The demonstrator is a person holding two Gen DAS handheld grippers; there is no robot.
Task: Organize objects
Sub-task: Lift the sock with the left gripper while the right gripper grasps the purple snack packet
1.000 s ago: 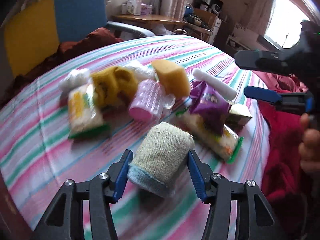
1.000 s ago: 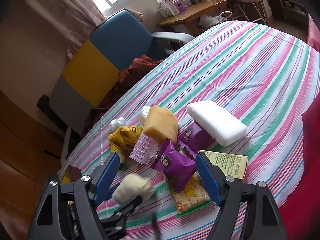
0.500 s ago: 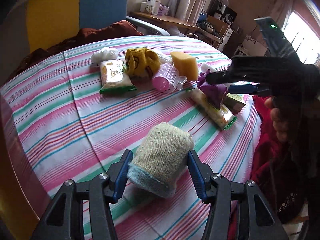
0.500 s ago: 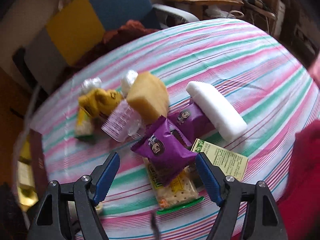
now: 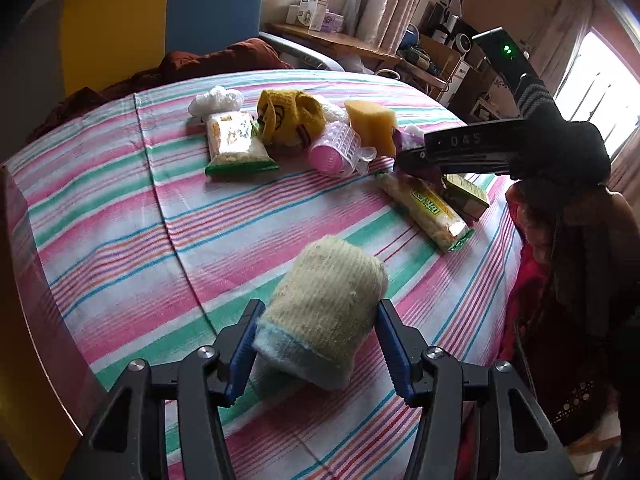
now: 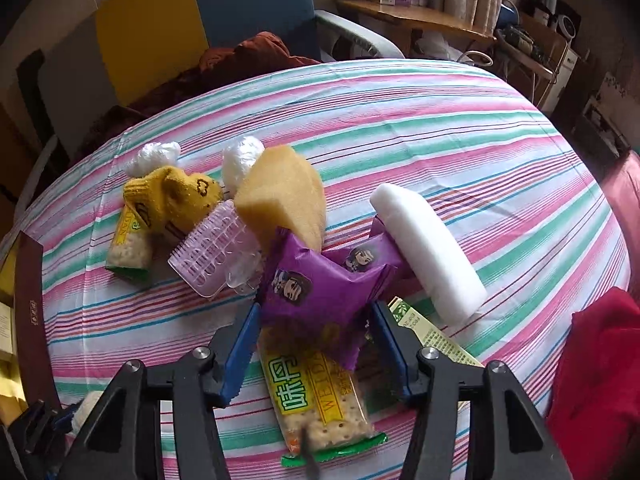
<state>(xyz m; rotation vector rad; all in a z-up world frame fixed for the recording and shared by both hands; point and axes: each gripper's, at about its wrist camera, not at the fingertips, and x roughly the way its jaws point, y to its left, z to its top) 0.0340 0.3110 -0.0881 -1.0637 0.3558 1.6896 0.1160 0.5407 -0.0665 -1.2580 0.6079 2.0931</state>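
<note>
The purple snack packet (image 6: 320, 284) hides much of the green leaflet (image 6: 436, 336) and cracker pack (image 6: 320, 392)

Two purple snack packets (image 6: 316, 284), two cracker packs (image 6: 320, 396).

The long clear-wrapped cracker packet with green ends (image 6: 320, 396) carries large green Chinese characters reading "味尔" and yellow lettering "WEIDA". The black body of the right gripper (image 5: 464, 142) bears the pale digits "045". Small print on the flat yellow-green paper box (image 6: 436, 336) is too fine to read.

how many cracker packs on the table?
2. One cracker pack lies at the near edge, partly under the purple snack bag; the other cracker pack lies on the left, partly under the yellow sock. The pile could hide more.
</note>
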